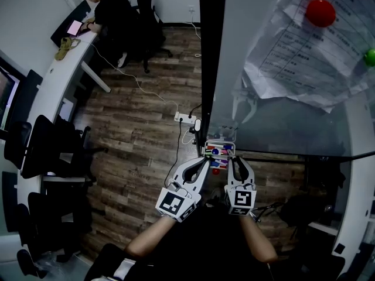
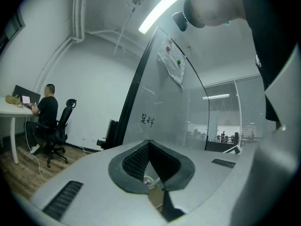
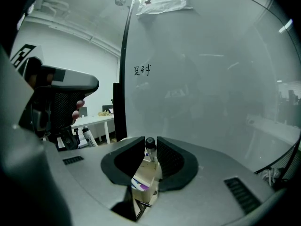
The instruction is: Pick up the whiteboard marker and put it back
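In the right gripper view a whiteboard marker [image 3: 150, 150], white with a black cap, stands upright between the tips of my right gripper [image 3: 150, 140]. Both pads close against its sides. Under the jaws I see the small tray [image 3: 143, 180] fixed to the glass board, with coloured items in it. From the head view both grippers sit at that tray [image 1: 220, 147]: the right gripper [image 1: 233, 160] over it, the left gripper [image 1: 205, 159] just to its left. The left gripper [image 2: 149, 144] has its tips together with nothing between them. The marker is hidden in the head view.
The glass whiteboard [image 1: 281, 122] rises ahead, with crumpled papers [image 1: 304, 45] pinned by a red magnet [image 1: 320, 12] and a green one [image 1: 370, 57]. A power strip [image 1: 187, 119] and cable lie on the wooden floor. A person [image 1: 111, 13] sits at a desk far left, with office chairs [image 1: 53, 145] nearby.
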A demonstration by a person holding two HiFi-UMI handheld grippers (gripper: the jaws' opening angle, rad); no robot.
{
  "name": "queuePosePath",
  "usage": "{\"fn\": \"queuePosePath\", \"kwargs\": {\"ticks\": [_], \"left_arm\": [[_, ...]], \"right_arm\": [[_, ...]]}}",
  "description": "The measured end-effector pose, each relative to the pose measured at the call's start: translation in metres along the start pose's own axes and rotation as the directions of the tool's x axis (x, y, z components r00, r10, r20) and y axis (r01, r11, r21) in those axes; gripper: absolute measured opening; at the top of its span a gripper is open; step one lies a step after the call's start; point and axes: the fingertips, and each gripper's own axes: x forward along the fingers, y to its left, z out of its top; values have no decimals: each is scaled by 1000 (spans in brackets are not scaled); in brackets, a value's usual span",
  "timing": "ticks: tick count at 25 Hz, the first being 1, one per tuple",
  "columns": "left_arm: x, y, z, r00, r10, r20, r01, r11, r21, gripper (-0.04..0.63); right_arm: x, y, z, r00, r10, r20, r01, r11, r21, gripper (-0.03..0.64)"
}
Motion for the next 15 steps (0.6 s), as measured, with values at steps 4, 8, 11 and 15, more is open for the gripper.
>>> {"fn": "queuePosePath", "kwargs": {"ticks": [4,8,11,15], "left_arm": [[-1,0,0,1000,2,0,-2,1000,2,8],[-2,1,1,1000,4,6,-4,1000,2,8],[-3,1,2,1000,3,8,-3,1000,1,8],[-4,0,4,1000,-3,13,3,1000,1,8]], "right_arm": [[0,2,-1,1000,8,1,-8,1000,-7,80],[-2,2,-1,1000,5,6,-5,1000,-11,80],[-3,2,0,1000,1,11,-1,1000,-13,80],[-6,1,0,1000,-5,18,5,1000,-14,80]]}}
